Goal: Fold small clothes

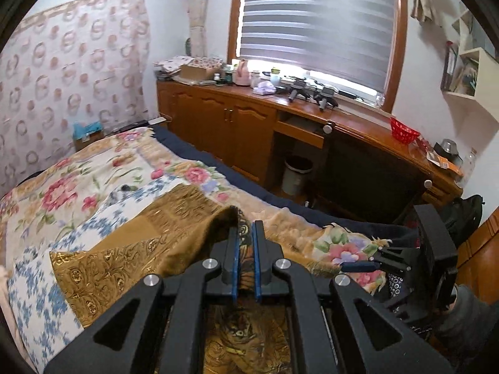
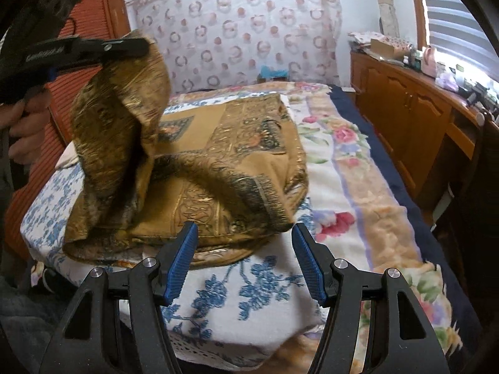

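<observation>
1. Gold-brown patterned woven garment (image 2: 237, 143) lies on the blue-floral white cloth (image 2: 249, 286) over the bed (image 2: 368, 205), toward its near edge; one flap lifted.
2. Left hand-held gripper (image 1: 245, 233) clamped tight on that flap's edge, w/ fabric hanging below.
3. Right hand-held gripper (image 2: 244, 233) wide apart, holding nothing, just beside the garment's near hem.
4. Risk: one-point pinch lets the flap twist or sag, so the fold lands crooked; a slip drops it.
5. Risk: pulling w/o the right pinning the hem could drag the whole garment.

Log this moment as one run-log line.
left gripper: shut on gold cloth, corner lifted | right gripper: open, empty, near cloth's front edge | cloth on blue-flowered towel on bed
</observation>
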### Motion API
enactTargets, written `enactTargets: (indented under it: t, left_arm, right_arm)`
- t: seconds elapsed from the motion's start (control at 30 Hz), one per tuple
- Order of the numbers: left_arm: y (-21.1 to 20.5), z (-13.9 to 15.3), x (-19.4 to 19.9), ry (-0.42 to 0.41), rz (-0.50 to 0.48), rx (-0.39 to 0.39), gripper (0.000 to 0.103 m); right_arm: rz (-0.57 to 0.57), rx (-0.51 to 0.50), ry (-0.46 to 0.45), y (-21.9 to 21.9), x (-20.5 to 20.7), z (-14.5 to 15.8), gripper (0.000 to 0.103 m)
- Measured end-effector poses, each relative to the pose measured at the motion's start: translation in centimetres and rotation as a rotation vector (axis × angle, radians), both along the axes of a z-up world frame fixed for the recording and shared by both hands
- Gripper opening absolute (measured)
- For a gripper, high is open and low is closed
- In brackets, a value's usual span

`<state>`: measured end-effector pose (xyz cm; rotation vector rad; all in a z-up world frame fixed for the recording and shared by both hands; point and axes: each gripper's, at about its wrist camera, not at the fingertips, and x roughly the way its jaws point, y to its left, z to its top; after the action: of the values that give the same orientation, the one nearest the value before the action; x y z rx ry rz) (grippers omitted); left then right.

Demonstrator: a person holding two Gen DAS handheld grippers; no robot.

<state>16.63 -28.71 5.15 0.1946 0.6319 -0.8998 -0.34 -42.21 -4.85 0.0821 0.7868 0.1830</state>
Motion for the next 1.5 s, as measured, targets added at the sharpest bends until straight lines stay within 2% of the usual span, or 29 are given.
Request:
enactTargets:
  t: [0.1,0.2,0.4,0.47,0.5,0.73,0.9,1.07,1.27,1.5]
  left_arm:
    - [-1.3,-0.2,0.3,0.004,-0.003,0.024,0.004]
    - [-1.5,-0.9,0.7,0.028,-0.001,0.029,0.011]
    - [0.4,-1.1,0.2,0.028,-0.004,0.036,0.045]
    - [1.9,-1.3,0.1,0.025,0.010,0.036,0.053]
    - [2.5,-1.4,0.2,0.028,0.019,0.036,0.061]
    - [7.9,-5.2,1.9,0.053,0.119,0.125,0.061]
    - [11.3,-8.3,3.5,0.078,0.193,0.158,0.061]
    - [14.7,-9.6,4.1,0.087,0.244,0.140,0.061]
    - [18.3,-10.1,4.7,0.096,0.282,0.108,0.061]
    - [21.5,-10.6,5.8,0.088,0.317,0.060,0.061]
  right_arm:
    - [-0.009,0.007,-0.006,-0.5,-0.2,0.2,0.064]
    - [-0.013,0.007,-0.005,-0.8,-0.3,0.2,0.064]
    - [-0.023,-0.003,-0.004,-0.9,0.0,0.2,0.064]
    - [-0.028,-0.001,-0.009,-0.9,0.1,0.4,0.064]
    - [-0.029,-0.002,-0.013,-0.9,0.1,0.6,0.064]
    - [-0.019,-0.018,-0.031,-0.5,1.7,1.8,0.064]
    - [0.026,-0.052,-0.031,0.9,4.4,2.8,0.064]
    - [0.100,-0.102,-0.015,3.8,8.1,3.1,0.064]
    - [0.237,-0.125,-0.004,9.4,12.0,3.5,0.064]
    - [0.384,-0.158,0.049,15.7,14.8,1.7,0.064]
